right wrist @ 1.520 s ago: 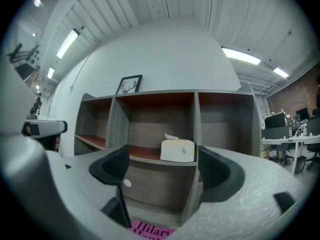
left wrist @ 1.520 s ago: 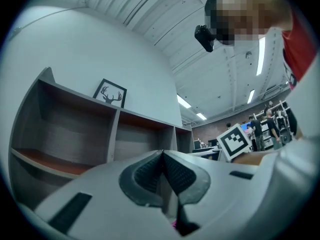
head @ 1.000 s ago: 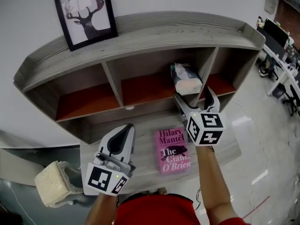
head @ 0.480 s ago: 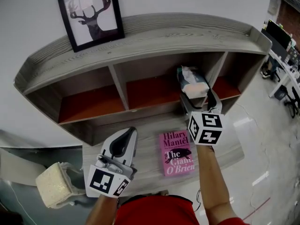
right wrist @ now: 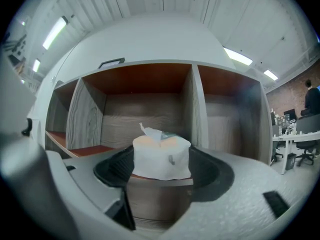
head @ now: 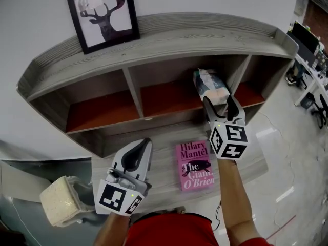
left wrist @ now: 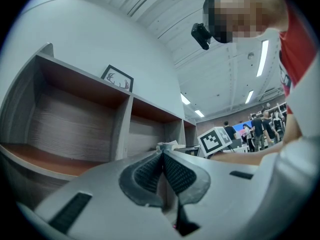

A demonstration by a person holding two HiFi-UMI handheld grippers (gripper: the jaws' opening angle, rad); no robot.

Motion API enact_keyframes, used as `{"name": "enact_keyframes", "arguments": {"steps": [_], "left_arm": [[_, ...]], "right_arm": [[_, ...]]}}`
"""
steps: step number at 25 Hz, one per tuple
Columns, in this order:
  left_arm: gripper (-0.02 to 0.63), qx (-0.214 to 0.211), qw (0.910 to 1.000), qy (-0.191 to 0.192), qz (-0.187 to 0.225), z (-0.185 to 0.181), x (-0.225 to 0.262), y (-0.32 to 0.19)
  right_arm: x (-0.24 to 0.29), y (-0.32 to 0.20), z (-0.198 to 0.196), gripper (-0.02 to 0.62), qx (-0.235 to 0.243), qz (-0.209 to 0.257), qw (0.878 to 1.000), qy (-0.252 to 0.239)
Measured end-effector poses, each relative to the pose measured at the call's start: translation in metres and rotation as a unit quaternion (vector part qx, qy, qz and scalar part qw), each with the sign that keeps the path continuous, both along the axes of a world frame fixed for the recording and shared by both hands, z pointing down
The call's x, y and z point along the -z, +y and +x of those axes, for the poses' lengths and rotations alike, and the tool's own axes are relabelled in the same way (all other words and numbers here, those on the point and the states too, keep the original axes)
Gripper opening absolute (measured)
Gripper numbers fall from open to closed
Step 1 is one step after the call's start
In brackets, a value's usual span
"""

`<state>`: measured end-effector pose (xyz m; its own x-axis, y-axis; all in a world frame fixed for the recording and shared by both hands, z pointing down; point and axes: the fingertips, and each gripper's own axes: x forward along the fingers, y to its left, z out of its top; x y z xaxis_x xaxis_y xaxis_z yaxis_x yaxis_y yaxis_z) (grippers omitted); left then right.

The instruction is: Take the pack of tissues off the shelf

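Wooden shelf (head: 169,35) holds the pack of tissues (head: 209,83) in its middle compartment. The right gripper (head: 219,102) has just been closing its fingers onto the pack; taking it out remains. The left gripper (head: 143,143) has its fingers together, empty.

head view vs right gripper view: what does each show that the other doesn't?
Head view only: the pink book and the shut left gripper. Right gripper view only: the right gripper's pads against both sides of the pack of tissues; its jaws have just been closing. Both: the pack in the shelf's middle compartment, beside the right divider.
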<state>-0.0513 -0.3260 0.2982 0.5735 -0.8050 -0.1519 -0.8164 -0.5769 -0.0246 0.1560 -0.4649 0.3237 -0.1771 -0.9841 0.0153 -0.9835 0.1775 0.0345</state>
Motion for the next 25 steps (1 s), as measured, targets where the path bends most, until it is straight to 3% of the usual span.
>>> {"name": "enact_keyframes", "arguments": {"steps": [13,25], "left_arm": [[0.009,-0.031,0.9990,0.027,0.014,0.008,0.008,0.018],[0.009,-0.049,0.9976,0.041,0.028,0.000,0.019,0.044]], "right_arm": [[0.038,0.093,-0.019,0.336,0.044,0.049,0.998,-0.022],[0.052,0.179,-0.030,0.336,0.052,0.075,0.995,-0.037]]}}
